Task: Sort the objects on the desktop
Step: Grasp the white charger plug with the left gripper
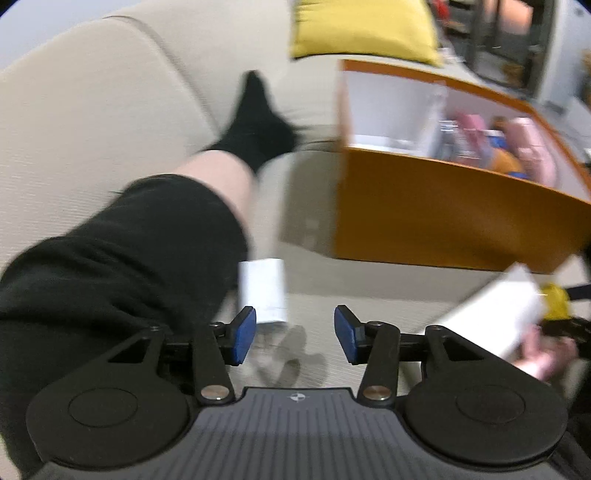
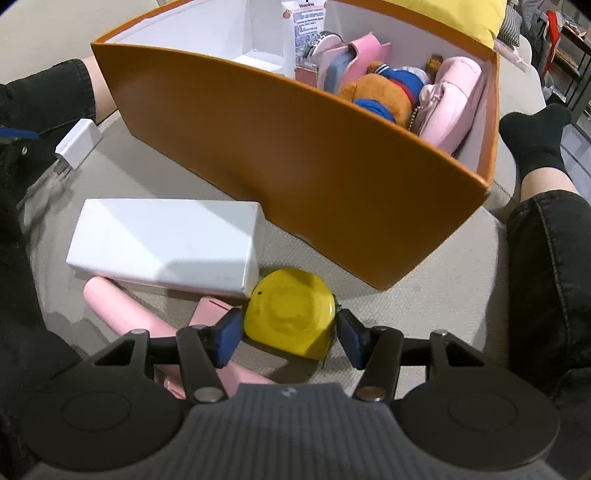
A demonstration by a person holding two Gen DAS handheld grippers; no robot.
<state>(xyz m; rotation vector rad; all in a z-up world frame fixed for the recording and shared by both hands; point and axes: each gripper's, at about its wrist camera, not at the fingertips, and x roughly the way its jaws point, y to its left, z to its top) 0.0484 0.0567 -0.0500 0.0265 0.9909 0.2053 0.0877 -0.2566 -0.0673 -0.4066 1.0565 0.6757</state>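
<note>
The right claw [image 2: 290, 341] is spread wide, its blue pads flanking a round yellow plastic tape measure [image 2: 291, 314] that lies on the beige sofa cushion [image 2: 424, 295]; whether the pads touch its sides cannot be told. Just to the left of the tape measure a smooth pink cylinder-shaped item [image 2: 122, 314] pokes out from under a plain white rectangular cardboard box [image 2: 166, 247], which lies flat on the cushion. Beyond these stands a large orange cardboard storage box with a white inside [image 2: 295, 166], holding a brown plush bear in blue clothes [image 2: 384, 92], a soft pink pouch [image 2: 454, 99] and other pink things. A small white plug adapter [image 2: 79, 146] lies to the left of the orange box. The left claw [image 1: 294, 338] is also spread and holds nothing, hanging over the cushion with the white adapter [image 1: 264, 291] just ahead of its left pad, beside a black-trousered leg [image 1: 129, 258]. Further off, a yellow pillow [image 1: 365, 29] rests on the sofa.
</note>
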